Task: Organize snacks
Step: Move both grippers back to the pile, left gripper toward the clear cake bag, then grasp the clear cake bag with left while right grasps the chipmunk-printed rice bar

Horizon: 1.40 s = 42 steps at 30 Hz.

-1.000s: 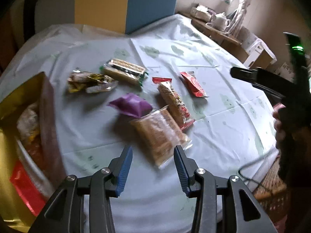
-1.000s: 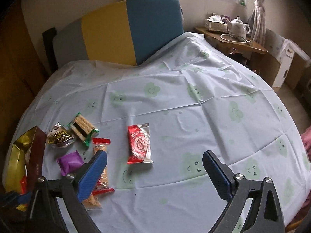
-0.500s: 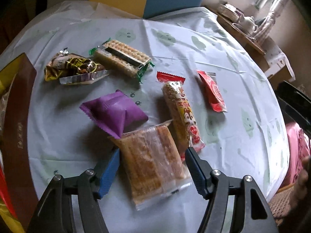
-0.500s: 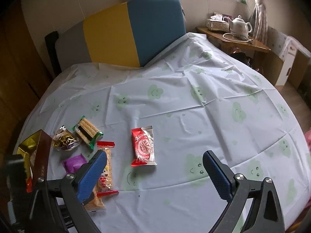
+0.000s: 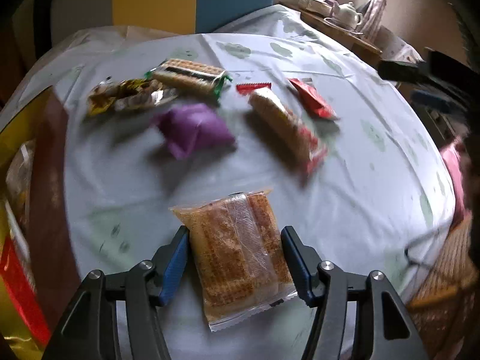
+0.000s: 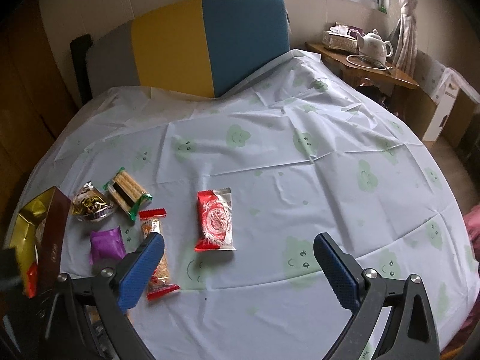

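My left tongs (image 5: pixel 235 258) grip a clear packet (image 5: pixel 240 252) by its two long sides, blue pads pressed against it. My right tongs (image 6: pixel 238 265) hang above the tabletop (image 6: pixel 270 156), spread wide, holding nothing.

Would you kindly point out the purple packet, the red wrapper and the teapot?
purple packet (image 5: pixel 193 129): left wrist view, middle of pouch.
red wrapper (image 6: pixel 214 220): right wrist view, printed front.
teapot (image 6: pixel 376 46): right wrist view, white body.

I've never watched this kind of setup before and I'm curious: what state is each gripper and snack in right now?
Left gripper: shut on the clear packet of brown crackers.
Right gripper: open, holding nothing.
Purple foil pouch: sealed, lying on the tablecloth.
Red-and-silver wrapped snack: sealed, lying flat.
Gold-lined brown box: open, with snacks inside.
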Tool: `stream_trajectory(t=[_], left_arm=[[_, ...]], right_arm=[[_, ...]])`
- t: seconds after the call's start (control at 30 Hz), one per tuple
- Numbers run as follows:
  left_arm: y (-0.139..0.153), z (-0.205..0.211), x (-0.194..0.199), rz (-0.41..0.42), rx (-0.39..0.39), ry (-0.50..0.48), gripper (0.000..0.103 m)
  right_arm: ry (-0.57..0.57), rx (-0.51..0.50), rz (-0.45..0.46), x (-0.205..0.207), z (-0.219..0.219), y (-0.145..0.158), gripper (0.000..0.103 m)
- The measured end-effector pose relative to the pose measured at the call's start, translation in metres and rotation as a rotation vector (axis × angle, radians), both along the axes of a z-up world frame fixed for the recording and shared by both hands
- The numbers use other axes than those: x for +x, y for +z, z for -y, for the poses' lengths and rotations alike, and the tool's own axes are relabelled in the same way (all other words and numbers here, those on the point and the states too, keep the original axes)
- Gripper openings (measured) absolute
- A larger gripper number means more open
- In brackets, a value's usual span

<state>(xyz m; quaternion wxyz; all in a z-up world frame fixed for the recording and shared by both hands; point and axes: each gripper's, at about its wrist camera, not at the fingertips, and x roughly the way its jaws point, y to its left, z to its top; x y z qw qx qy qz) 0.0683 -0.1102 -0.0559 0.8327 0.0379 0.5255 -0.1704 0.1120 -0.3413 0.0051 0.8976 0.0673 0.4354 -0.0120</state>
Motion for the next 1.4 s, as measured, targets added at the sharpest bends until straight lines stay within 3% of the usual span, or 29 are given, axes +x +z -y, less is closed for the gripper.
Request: stream_trajectory(t=[0.17,0.33,0.4,0.6,0.67,0.8,0.97,1.03,1.1,1.4], left_arm=[[-0.004,-0.012,-0.020,0.064,0.011,-0.030,0.064],[-0.009,-0.004,-0.024,0.118,0.038,-0.045,0.066],[-0.011,-0.002,-0.028,0.152,0.046,-0.041,0.066],[-0.011,-0.005,-0.030,0.175,0.029,-0.041,0.066],[-0.011,-0.006,-0.032,0.181,0.028,-0.038,0.067],[-0.012,-0.007,-0.032,0.182,0.014,-0.036,0.067],[-0.013,-0.008,-0.031,0.180,0.003,-0.040,0.067],[-0.012,-0.011,-0.032,0.180,-0.003,-0.042,0.066],[-0.012,-0.012,-0.033,0.181,-0.009,-0.043,0.067],[-0.013,-0.008,-0.034,0.184,0.009,-0.048,0.067]], right_arm=[[0.024,-0.012,-0.016,0.000,-0.006,-0.003,0.099],[0.089,-0.036,-0.054,-0.001,-0.024,-0.013,0.072],[0.134,-0.051,-0.070,-0.003,-0.035,-0.017,0.065],[0.256,-0.080,-0.144,-0.002,-0.062,-0.034,0.062],[0.278,-0.016,-0.166,0.001,-0.067,-0.033,0.062],[0.310,-0.010,-0.181,0.015,-0.087,-0.031,0.062],[0.313,-0.011,-0.276,0.044,-0.110,-0.058,0.062],[0.303,-0.076,-0.318,0.048,-0.116,-0.069,0.031],[0.319,-0.132,-0.325,0.043,-0.119,-0.071,0.030],[0.416,-0.074,-0.358,-0.005,-0.107,-0.079,0.032]])
